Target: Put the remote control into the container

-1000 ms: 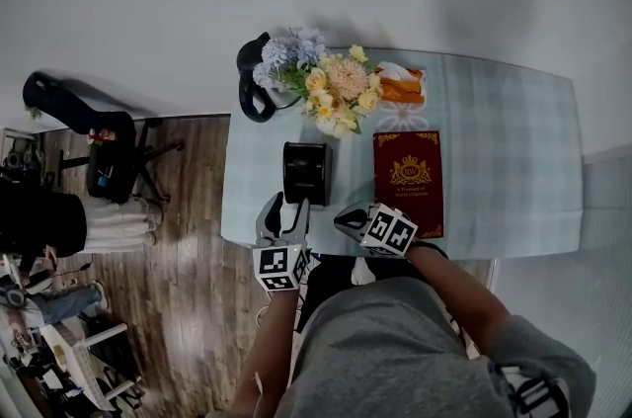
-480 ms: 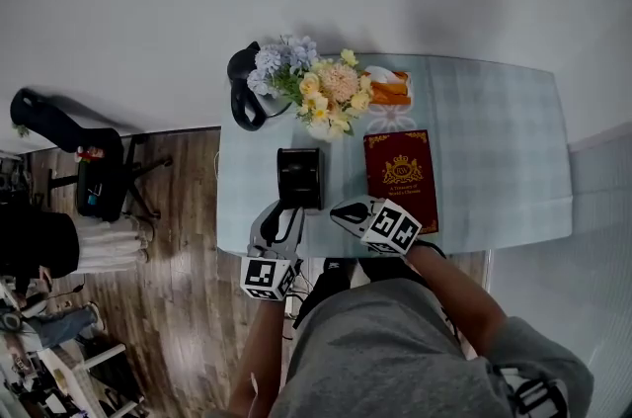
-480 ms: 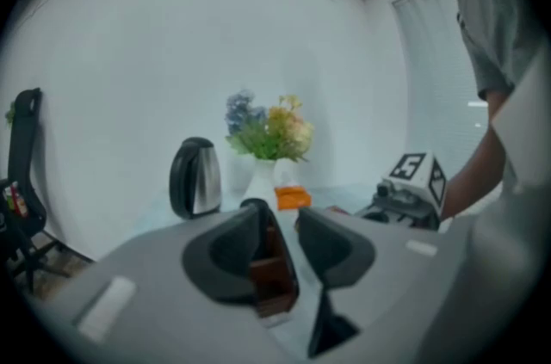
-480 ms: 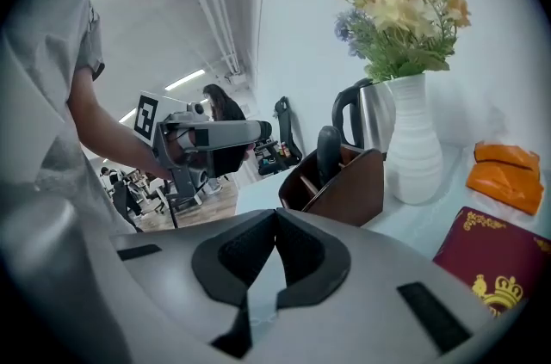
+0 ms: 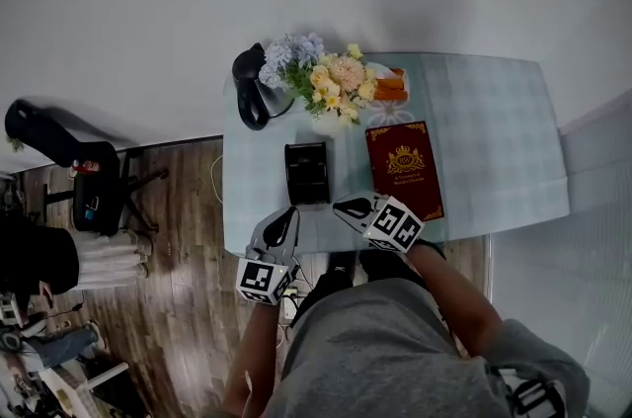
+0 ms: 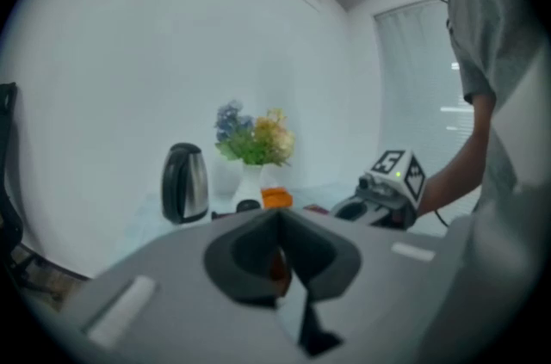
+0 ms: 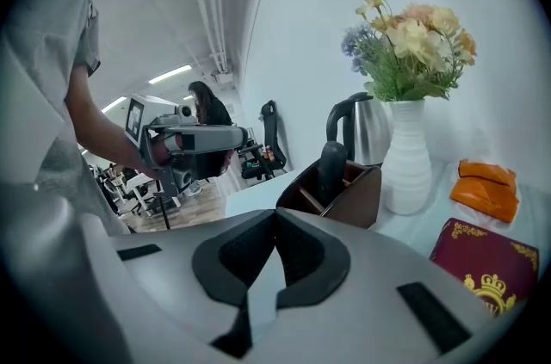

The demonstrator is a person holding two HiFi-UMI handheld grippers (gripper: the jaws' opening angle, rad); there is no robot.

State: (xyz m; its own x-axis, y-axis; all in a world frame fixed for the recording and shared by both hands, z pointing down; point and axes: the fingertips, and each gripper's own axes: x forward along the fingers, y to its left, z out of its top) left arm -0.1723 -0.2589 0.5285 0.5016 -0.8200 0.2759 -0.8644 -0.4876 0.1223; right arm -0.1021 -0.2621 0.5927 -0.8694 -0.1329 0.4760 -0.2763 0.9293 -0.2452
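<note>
Where the container (image 5: 307, 172) stands, book (image 5: 403, 169) beside; kettle (image 5: 251, 85), flowers (image 5: 327, 80) behind

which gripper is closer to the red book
Right. The right gripper sits just off the red book's near left corner, at the table's near edge. The left gripper is further left, by the container's near left corner.

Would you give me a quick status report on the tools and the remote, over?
Left tool just closed, empty. Right tool shut, empty. Remote control upright in container. Nothing in the way.
</note>
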